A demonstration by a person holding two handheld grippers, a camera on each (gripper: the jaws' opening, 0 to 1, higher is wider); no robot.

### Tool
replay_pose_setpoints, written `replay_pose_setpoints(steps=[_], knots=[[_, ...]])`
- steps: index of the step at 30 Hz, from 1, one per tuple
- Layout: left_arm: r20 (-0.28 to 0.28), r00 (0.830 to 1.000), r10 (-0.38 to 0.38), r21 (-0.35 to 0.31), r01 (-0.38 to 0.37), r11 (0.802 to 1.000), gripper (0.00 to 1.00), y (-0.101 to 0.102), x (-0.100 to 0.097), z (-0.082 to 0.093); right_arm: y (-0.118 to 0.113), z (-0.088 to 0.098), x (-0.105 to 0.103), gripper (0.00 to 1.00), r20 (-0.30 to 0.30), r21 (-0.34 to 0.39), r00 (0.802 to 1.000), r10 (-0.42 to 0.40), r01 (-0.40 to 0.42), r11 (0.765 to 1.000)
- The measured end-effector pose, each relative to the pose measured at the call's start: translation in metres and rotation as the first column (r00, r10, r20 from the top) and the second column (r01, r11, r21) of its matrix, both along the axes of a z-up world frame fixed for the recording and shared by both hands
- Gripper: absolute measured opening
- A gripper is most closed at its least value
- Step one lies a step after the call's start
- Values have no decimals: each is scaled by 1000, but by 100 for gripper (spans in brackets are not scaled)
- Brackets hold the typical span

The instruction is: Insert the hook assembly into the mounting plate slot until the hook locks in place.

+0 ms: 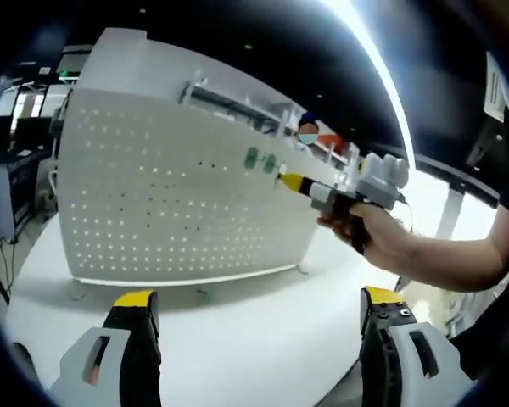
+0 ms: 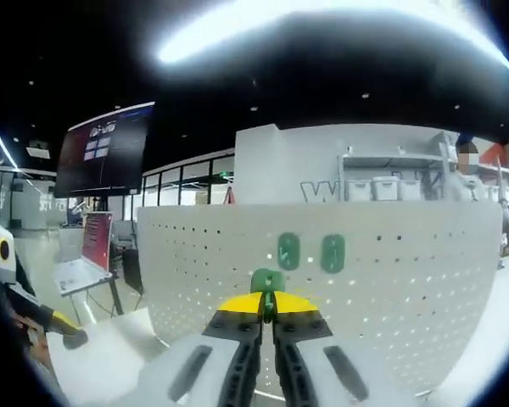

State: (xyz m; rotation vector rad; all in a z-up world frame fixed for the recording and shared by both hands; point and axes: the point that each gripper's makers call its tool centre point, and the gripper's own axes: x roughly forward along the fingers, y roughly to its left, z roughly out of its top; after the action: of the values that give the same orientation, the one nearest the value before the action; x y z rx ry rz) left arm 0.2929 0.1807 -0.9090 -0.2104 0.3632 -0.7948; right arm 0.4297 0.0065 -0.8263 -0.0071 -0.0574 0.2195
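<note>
White pegboard (image 2: 390, 280) carries 2 green hooks (image 2: 288, 251); right gripper (image 2: 268, 307) pinches another.

White round table (image 1: 237, 339) carries upright white pegboard panel (image 1: 178, 195); small green piece (image 1: 205, 295) lies beside panel base.

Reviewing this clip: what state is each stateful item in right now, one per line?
Left hand-held gripper: open, jaws wide apart, holding nothing.
Right hand-held gripper: shut on a green hook, raised in front of the board.
Green hook: pinched between the jaw tips, not yet in the board.
Pegboard: upright on the white table.
Two green hooks: already mounted on the pegboard, side by side.
</note>
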Motion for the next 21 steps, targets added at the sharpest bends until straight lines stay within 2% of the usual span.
replay_pose_setpoints(steps=[12, 21], knots=[[-28, 1000, 10, 1, -10, 1000, 98, 5, 4, -10, -42, 10, 20, 0, 32, -5, 994, -107, 107, 994], [-33, 999, 13, 4, -13, 1000, 99, 7, 9, -11, -59, 18, 36, 0, 59, -8, 985, -162, 163, 987]])
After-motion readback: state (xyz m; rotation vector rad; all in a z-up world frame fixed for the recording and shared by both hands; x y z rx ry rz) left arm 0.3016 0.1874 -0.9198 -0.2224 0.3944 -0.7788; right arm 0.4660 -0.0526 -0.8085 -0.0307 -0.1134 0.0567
